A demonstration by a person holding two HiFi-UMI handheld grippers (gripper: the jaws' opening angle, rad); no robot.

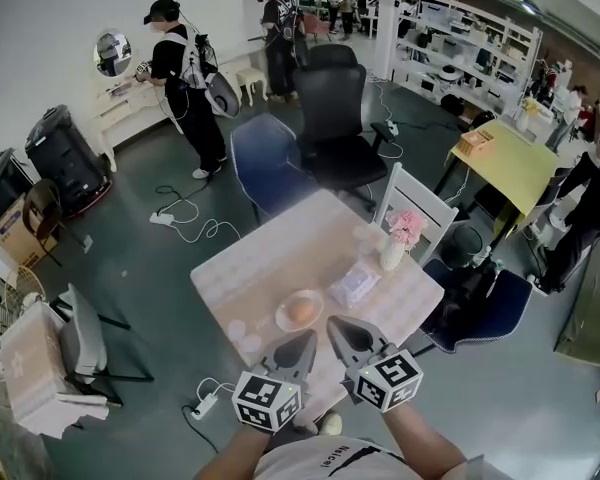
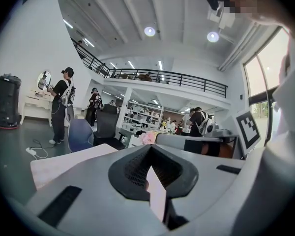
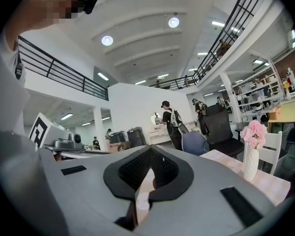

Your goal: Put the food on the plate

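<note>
A round orange-brown piece of food (image 1: pixel 301 312) lies on a small pale plate (image 1: pixel 280 321) near the front of the light checked table (image 1: pixel 270 253). Both grippers hover just in front of the plate, over the table's near edge. My left gripper (image 1: pixel 308 339) is shut with nothing in it, its tip a little below and right of the plate. My right gripper (image 1: pixel 334 324) is beside it, also shut and empty. In the left gripper view the jaws (image 2: pixel 150 149) meet over the tabletop. In the right gripper view the jaws (image 3: pixel 150 149) meet likewise.
A white vase of pink flowers (image 1: pixel 394 248) (image 3: pixel 250 154) and a clear packet (image 1: pixel 355 283) stand right of the plate. A white chair (image 1: pixel 420 200), a blue chair (image 1: pixel 270 163) and a black office chair (image 1: pixel 335 118) ring the table's far side. People stand further back.
</note>
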